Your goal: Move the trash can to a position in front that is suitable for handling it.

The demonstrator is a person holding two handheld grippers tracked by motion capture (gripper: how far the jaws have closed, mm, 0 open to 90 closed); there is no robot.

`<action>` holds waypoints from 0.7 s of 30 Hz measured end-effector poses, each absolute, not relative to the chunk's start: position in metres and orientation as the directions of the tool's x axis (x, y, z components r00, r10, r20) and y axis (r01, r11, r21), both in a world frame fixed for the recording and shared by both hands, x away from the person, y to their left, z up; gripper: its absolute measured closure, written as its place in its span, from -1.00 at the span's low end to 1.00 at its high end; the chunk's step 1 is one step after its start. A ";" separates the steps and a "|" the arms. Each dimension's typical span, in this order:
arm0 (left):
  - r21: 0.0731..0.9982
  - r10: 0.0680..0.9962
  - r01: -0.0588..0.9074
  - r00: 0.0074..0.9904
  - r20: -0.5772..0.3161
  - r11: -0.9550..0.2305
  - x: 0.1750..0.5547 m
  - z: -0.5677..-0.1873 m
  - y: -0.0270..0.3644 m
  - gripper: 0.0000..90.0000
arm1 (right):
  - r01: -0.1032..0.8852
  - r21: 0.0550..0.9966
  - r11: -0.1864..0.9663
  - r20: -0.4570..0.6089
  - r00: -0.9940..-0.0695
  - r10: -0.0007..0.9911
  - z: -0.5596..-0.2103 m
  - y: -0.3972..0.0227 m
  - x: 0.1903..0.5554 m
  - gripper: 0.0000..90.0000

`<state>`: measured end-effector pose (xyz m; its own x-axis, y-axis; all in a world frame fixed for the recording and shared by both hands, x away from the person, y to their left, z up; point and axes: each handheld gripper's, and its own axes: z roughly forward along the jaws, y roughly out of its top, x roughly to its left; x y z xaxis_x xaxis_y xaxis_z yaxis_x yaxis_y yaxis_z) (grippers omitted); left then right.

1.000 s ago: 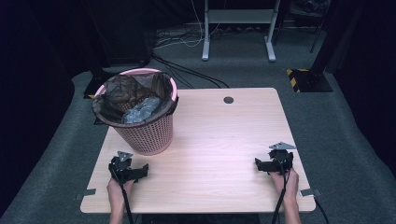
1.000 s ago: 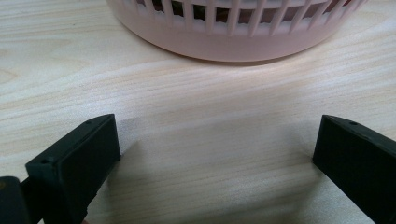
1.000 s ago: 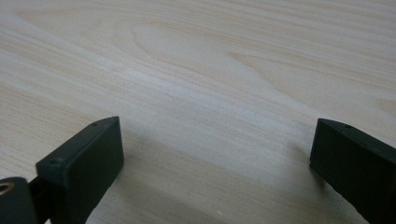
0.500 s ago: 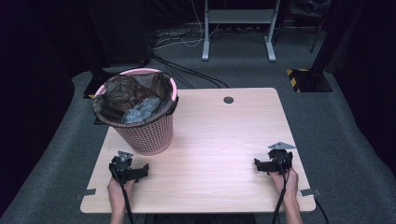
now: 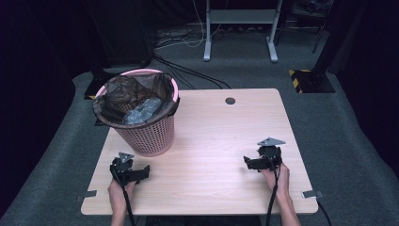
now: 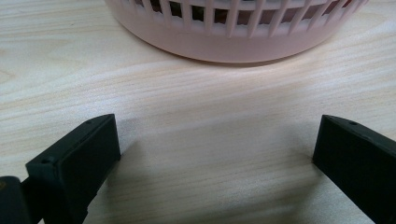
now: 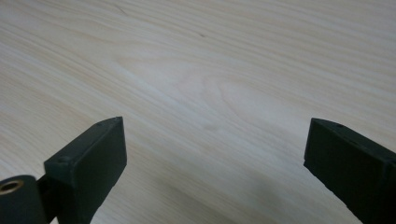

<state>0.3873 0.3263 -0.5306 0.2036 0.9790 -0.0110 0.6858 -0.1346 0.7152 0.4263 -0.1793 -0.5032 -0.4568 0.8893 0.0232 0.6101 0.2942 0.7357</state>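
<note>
A: Where's the basket (image 5: 146, 134)?

B: Pink slatted one, on the table (image 5: 221, 141) at the far left corner. Dark bag liner (image 5: 117, 96) folded over its rim, grey crumpled stuff (image 5: 141, 112) inside, can't tell what it is.

A: Left gripper (image 5: 126, 170)?

B: Resting on the table just on the person's side of the basket, near it but not touching. In the left gripper view its jaws stand wide apart w/ bare wood between them, nothing held, and the basket's base (image 6: 233, 35) sits straight ahead across a strip of table.

A: Right gripper (image 5: 263, 160)?

B: Well apart from the basket, over toward the opposite edge of the table, about level w/ the left one. Grey plate on top. Jaws spread wide too in the right gripper view, only wood grain (image 7: 210, 79) between, holding nothing.

A: Hands?

B: Left hand (image 5: 120, 190) and right hand (image 5: 277, 179) each grip a handle from the near edge, cables trailing back.

A: Anything else rel. to the basket?

B: Small round hole (image 5: 230, 100) in the tabletop, off to the basket's side near the far edge. Floor beyond the basket has a grey desk frame (image 5: 240, 28) and loose cables (image 5: 188, 40).
</note>
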 end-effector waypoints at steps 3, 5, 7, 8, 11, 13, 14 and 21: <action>0.715 0.979 0.686 0.204 -0.011 -0.135 0.387 -0.531 0.326 -0.99 | 0.594 0.735 0.326 0.012 -0.492 0.870 -0.495 -0.167 0.429 -0.88; 0.715 0.979 0.686 0.204 -0.011 -0.135 0.387 -0.531 0.326 -0.99 | 0.584 0.738 0.338 0.008 -0.508 0.861 -0.491 -0.161 0.431 -0.87; 0.717 0.980 0.685 0.200 -0.015 -0.129 0.387 -0.531 0.326 -0.99 | 0.574 0.738 0.353 0.002 -0.525 0.851 -0.486 -0.154 0.433 -0.87; 0.717 0.979 0.685 0.201 -0.014 -0.131 0.387 -0.531 0.326 -0.99 | 0.573 0.739 0.354 0.003 -0.529 0.849 -0.485 -0.151 0.434 -0.86; 0.716 0.979 0.686 0.202 -0.012 -0.133 0.387 -0.531 0.326 -0.99 | 0.564 0.745 0.357 0.017 -0.551 0.834 -0.481 -0.144 0.436 -0.84; 0.716 0.979 0.686 0.202 -0.012 -0.133 0.387 -0.531 0.326 -0.99 | 0.560 0.743 0.367 0.016 -0.563 0.826 -0.477 -0.138 0.438 -0.84; 0.716 0.979 0.686 0.203 -0.012 -0.133 0.387 -0.531 0.326 -0.99 | 0.556 0.745 0.370 0.014 -0.567 0.823 -0.476 -0.136 0.439 -0.83; 0.715 0.979 0.686 0.205 -0.011 -0.136 0.387 -0.531 0.326 -0.99 | 0.537 0.751 0.385 0.025 -0.606 0.795 -0.465 -0.119 0.445 -0.83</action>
